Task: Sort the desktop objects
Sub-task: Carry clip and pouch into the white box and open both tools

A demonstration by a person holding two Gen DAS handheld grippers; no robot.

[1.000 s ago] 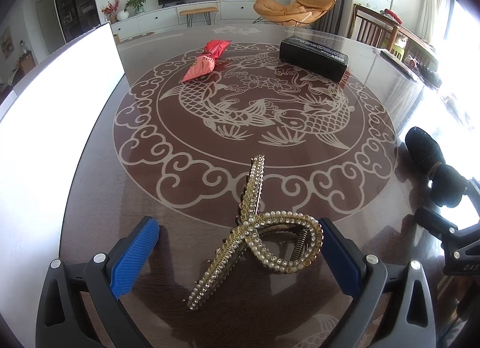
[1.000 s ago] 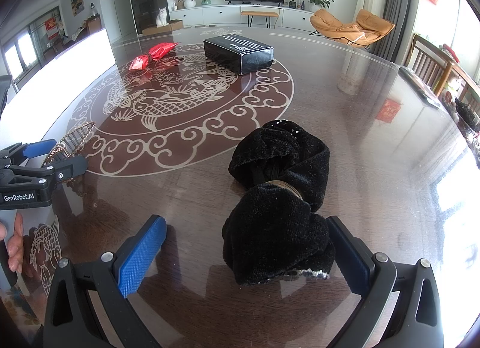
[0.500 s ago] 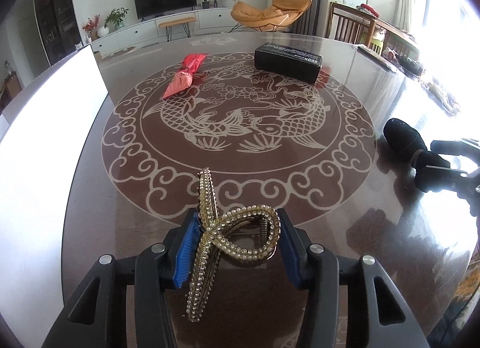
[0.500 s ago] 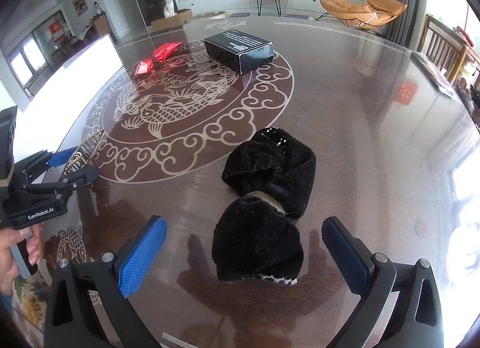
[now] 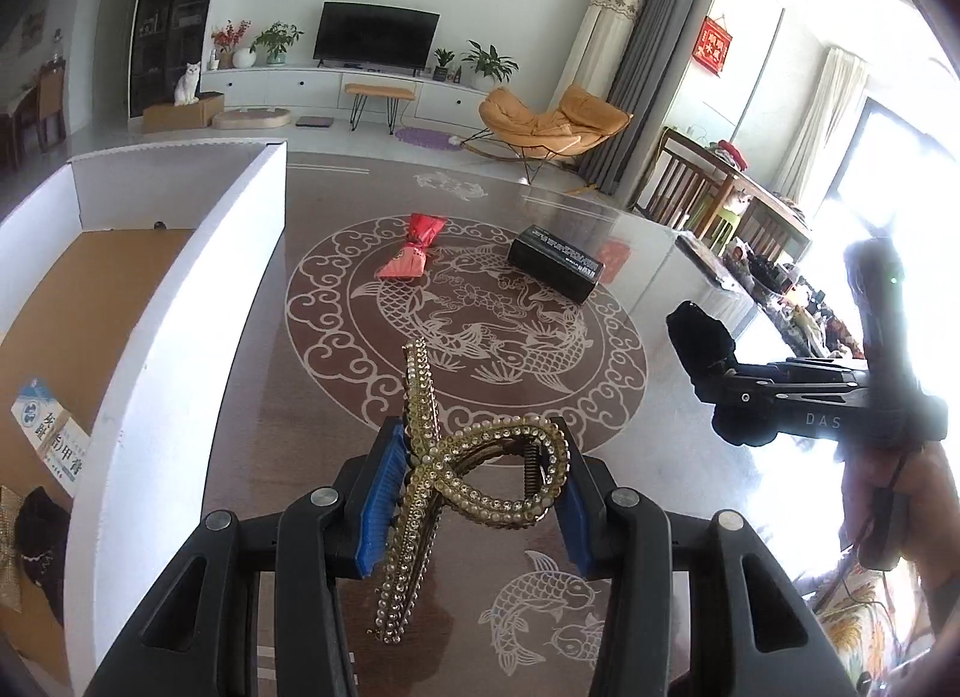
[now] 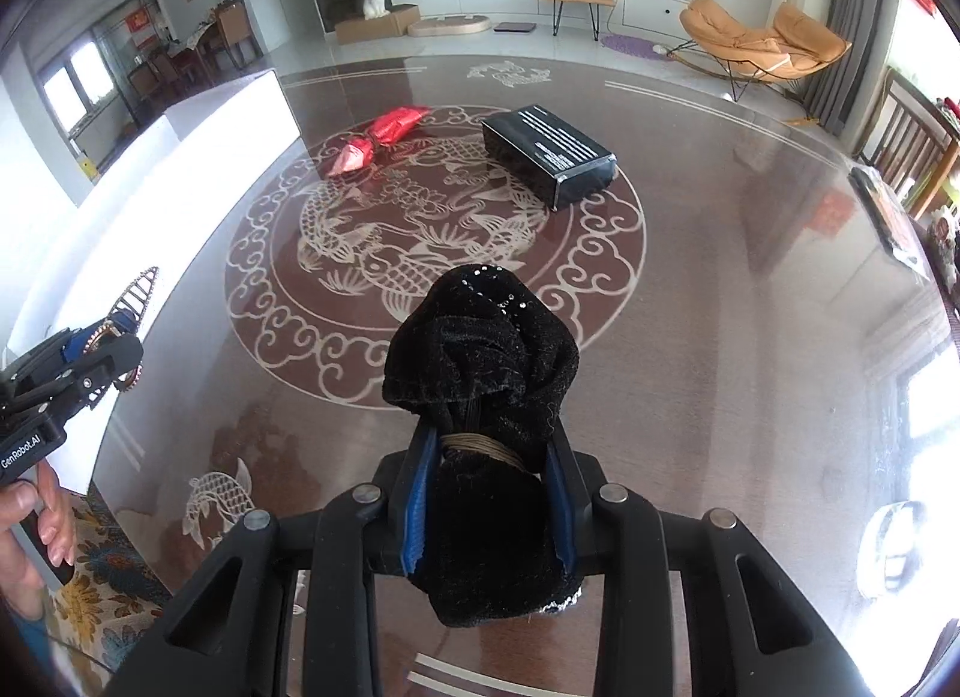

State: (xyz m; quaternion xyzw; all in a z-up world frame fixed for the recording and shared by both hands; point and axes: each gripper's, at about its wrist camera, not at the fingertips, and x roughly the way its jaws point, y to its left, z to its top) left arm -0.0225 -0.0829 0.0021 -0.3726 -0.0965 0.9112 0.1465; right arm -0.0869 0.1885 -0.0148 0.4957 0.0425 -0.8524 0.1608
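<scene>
My left gripper [image 5: 474, 493] is closed on the gold hair clip set with pearls and small stones [image 5: 462, 475]: the two blue pads [image 5: 379, 508] press its looped part from both sides, and its long straight arm sticks out forward and downward past them. The clip is lifted above the dark glossy table with the pale fish pattern [image 5: 336, 373]. To the left of it stands the white-walled cardboard box [image 5: 180, 337], open on top, with a brown bottom; a dark object lies in its near corner, but I cannot tell what it is.

My right gripper [image 6: 489, 508] pinches the black fuzzy hair bow [image 6: 480, 361] at its narrow middle, where a thin brownish band goes around it. The upper lobe, with tiny sparkling dots, rises in front of the blue pads [image 6: 418, 508]; the lower lobe hangs below them.

Farther on the table lie the red shiny foil packet [image 6: 378, 138] and the black rectangular box with white print [image 6: 549, 153], well apart from both grippers.
</scene>
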